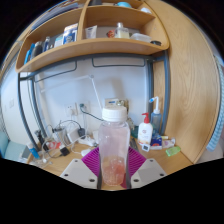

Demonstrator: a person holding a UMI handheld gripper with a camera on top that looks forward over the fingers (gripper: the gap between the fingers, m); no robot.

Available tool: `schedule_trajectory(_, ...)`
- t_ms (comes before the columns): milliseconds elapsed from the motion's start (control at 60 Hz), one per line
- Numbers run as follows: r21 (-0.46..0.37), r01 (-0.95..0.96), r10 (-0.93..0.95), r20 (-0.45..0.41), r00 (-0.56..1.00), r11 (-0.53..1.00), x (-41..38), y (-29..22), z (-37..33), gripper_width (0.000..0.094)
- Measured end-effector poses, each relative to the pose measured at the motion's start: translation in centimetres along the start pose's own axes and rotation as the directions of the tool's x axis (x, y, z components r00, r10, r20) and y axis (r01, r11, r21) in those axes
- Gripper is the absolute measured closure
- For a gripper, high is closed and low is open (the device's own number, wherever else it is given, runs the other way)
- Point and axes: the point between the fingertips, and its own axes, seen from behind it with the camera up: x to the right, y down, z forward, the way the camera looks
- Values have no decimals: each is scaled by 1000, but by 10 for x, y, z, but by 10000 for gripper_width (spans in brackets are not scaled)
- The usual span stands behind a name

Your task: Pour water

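Note:
A clear plastic bottle [113,145] with a white cap stands upright between my fingers, with a little pinkish liquid at its bottom. My gripper [113,165] is shut on the bottle: both magenta pads [93,160] press against its lower sides. The bottle is held above a wooden desk [65,160]. The bottle hides what lies straight ahead on the desk.
A white pump bottle with a red label [146,131] stands on the desk to the right. Cables and small items [55,140] clutter the desk to the left. A wooden shelf [90,50] with boxes and jars hangs above. A white wall with a socket lies behind.

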Motion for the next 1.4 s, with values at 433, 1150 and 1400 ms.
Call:
schedule_trajectory(433,10,104,-104,9,995,995,56,82,68,593)
schedule_trajectory(1150,-200,89,-85,28,996,976,69,148,-23,215)
schedule_trajectory(1400,-251,94,-66,115,991,964,56,113,-86,217)
